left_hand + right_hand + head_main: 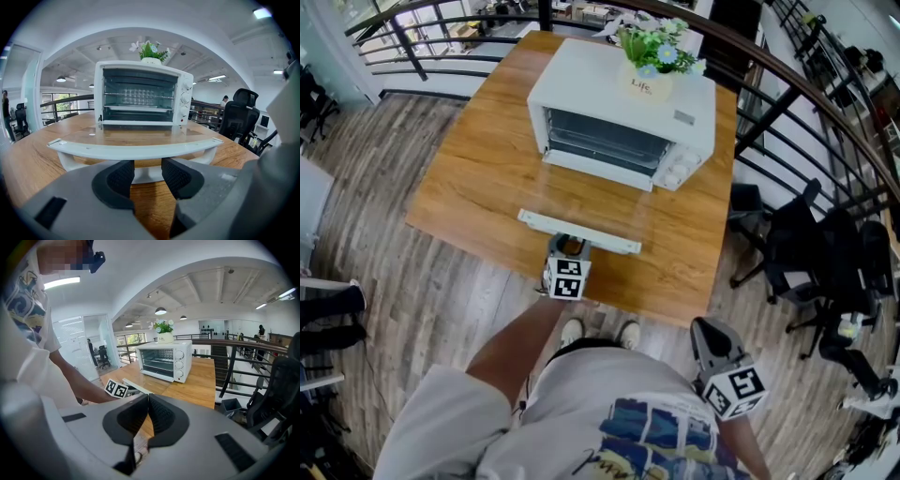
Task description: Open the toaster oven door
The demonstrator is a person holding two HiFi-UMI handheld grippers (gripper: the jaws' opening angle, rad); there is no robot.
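Observation:
A white toaster oven (619, 112) (140, 93) stands on the wooden table (478, 178). Its glass door (600, 202) lies flat, swung down toward me, and the cavity with its rack shows. The door's white handle bar (578, 232) (136, 149) runs across just above my left gripper (569, 246) (147, 174). That gripper is open, its dark pads (119, 180) apart beneath the bar's middle and not pinching it. My right gripper (705, 336) (148, 411) hangs low by my right side, off the table, shut on nothing. The oven (164, 359) appears far off in the right gripper view.
A potted plant (652, 56) sits on top of the oven. A curved black railing (787, 84) runs along the table's right and far sides. Black office chairs (806, 244) stand to the right. The table's near edge (609, 305) lies just behind the left gripper.

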